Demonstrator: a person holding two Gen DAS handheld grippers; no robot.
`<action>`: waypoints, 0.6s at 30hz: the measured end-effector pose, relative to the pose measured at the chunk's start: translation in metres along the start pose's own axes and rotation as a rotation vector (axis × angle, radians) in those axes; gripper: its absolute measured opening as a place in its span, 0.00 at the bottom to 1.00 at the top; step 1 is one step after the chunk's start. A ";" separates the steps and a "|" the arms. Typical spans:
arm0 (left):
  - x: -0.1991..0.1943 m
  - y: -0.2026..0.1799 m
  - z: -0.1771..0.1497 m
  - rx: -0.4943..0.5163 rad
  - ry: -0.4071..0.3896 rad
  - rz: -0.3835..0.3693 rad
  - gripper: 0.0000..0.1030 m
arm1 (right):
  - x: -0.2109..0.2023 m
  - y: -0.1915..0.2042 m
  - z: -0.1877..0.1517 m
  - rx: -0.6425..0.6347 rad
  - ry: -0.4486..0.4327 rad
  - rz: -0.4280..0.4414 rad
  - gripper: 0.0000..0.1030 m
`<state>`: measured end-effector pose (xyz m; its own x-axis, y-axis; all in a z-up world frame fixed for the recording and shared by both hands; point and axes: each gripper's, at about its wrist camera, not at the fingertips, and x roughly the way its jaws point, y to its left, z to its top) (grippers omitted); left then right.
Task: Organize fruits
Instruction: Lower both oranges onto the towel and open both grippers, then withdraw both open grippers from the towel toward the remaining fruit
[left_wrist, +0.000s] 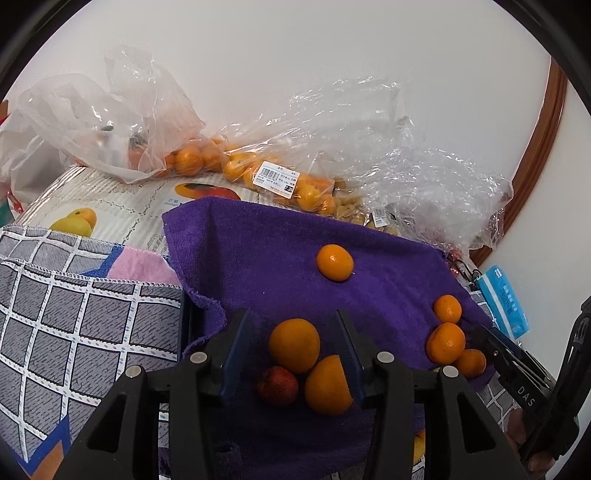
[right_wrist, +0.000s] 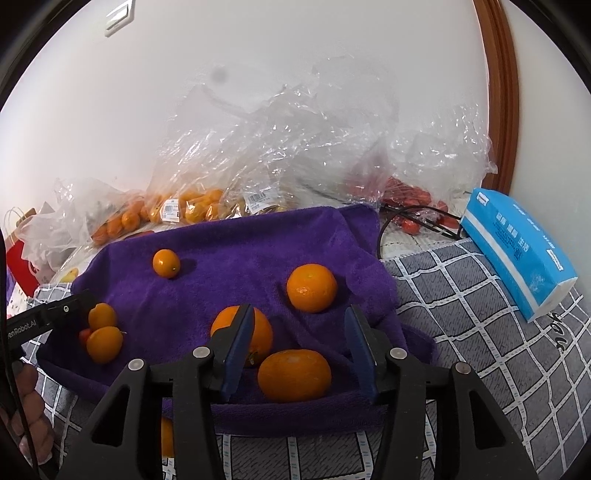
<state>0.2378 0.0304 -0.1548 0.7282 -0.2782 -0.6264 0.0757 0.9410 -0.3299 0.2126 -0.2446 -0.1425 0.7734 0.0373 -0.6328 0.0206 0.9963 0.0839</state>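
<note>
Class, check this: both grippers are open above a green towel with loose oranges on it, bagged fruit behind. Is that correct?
Not quite: the towel is purple, not green, as the right wrist view shows. The rest holds: left gripper and right gripper open, loose oranges, bagged fruit behind.

Purple towel (right_wrist: 229, 254) over checked cloth (right_wrist: 461, 314)

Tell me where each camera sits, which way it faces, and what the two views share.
Left wrist: rides the left gripper, looking along its open fingers over the purple towel at two oranges and a small red fruit; the right gripper shows at the right edge.
Right wrist: rides the right gripper, open above an orange, facing the wall and the fruit bags; the left gripper and fingers show at left.
Shared: the towel, the lone small orange, the blue tissue pack.
</note>
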 end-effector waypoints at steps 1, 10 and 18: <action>0.000 0.000 0.000 -0.001 -0.001 -0.001 0.44 | -0.001 0.001 0.000 -0.002 -0.001 0.001 0.49; -0.004 0.000 0.000 -0.006 -0.012 -0.004 0.45 | -0.006 0.010 -0.002 -0.032 -0.010 0.016 0.49; -0.007 -0.001 0.000 -0.003 -0.023 0.001 0.46 | -0.011 0.014 -0.003 -0.035 -0.023 0.026 0.49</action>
<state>0.2329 0.0315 -0.1500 0.7436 -0.2732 -0.6103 0.0731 0.9405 -0.3319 0.2022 -0.2305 -0.1362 0.7878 0.0621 -0.6128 -0.0217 0.9971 0.0731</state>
